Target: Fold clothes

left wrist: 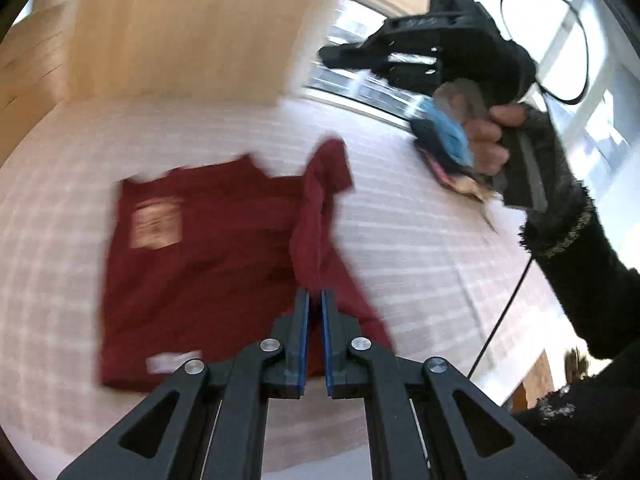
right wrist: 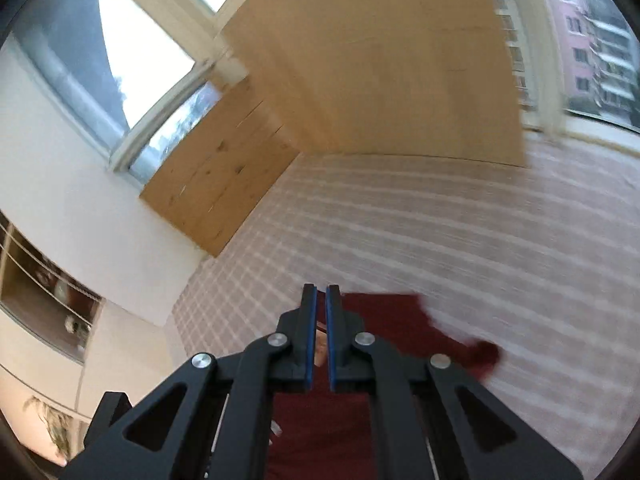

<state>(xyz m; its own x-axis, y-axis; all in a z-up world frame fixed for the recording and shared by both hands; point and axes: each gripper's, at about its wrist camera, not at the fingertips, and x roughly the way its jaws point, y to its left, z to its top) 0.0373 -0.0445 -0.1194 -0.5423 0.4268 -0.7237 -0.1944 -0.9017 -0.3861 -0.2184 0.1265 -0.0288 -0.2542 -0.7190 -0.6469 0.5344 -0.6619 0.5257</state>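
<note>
A dark red T-shirt (left wrist: 208, 248) lies on the pink checked bed cover (left wrist: 420, 248), its printed patch at upper left and a white label near its lower edge. My left gripper (left wrist: 315, 294) is shut on a raised fold of the shirt's right side, and the cloth hangs up from the bed to the jaws. My right gripper (left wrist: 332, 54) is held high above the bed at upper right, shut and empty. In the right wrist view the shirt (right wrist: 384, 320) lies below and behind the closed right gripper (right wrist: 321, 290).
A wooden headboard (left wrist: 180, 28) stands at the far edge of the bed. A pile of blue and mixed clothes (left wrist: 448, 140) lies on the bed at right. Windows (right wrist: 120, 60) line the walls. A black cable (left wrist: 500, 312) hangs from the right gripper.
</note>
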